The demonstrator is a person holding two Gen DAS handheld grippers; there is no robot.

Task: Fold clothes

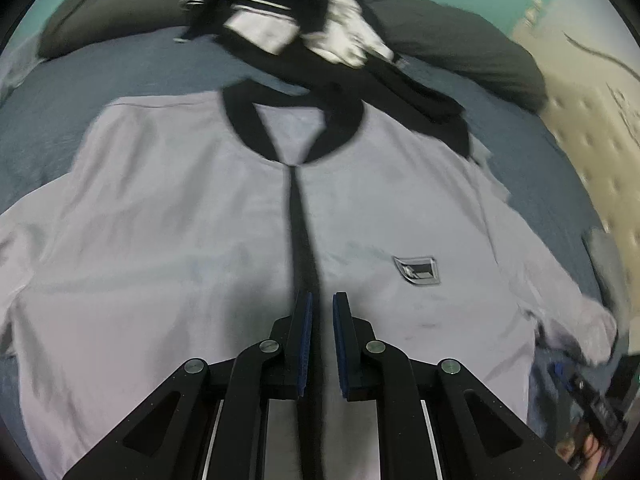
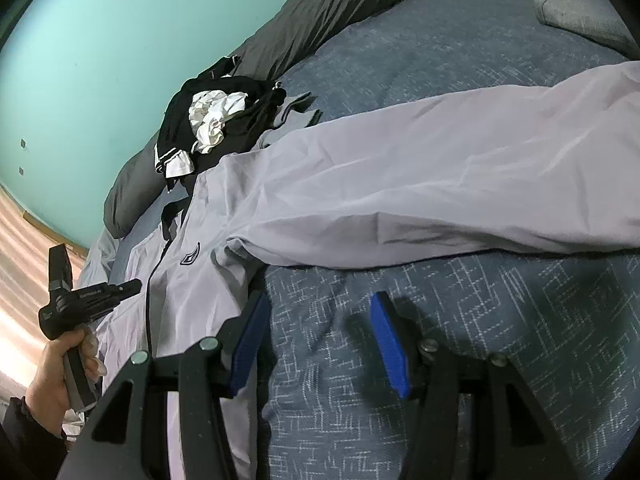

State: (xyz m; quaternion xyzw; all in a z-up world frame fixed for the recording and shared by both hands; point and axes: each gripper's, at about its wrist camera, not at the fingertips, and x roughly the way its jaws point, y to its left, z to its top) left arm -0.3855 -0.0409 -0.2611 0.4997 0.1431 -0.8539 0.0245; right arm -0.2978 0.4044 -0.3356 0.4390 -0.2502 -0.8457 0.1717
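A light lavender jacket (image 1: 192,216) with a black collar, black zip strip and a small chest badge (image 1: 416,270) lies front-up and spread on the bed. My left gripper (image 1: 322,300) hovers over the zip near the hem, its jaws a narrow gap apart and holding nothing. In the right wrist view the jacket (image 2: 188,280) lies at left with one sleeve (image 2: 420,184) stretched out to the right. My right gripper (image 2: 320,304) is open and empty over the blue bedspread, just below the sleeve's armpit. The left gripper (image 2: 132,286) also shows there, held in a hand.
A pile of black and white clothes (image 1: 288,28) lies beyond the collar, also seen in the right wrist view (image 2: 216,120). A dark grey duvet roll (image 2: 320,12) runs along the teal wall. A patterned blue bedspread (image 2: 440,360) covers the bed. A grey pillow (image 2: 580,12) sits far right.
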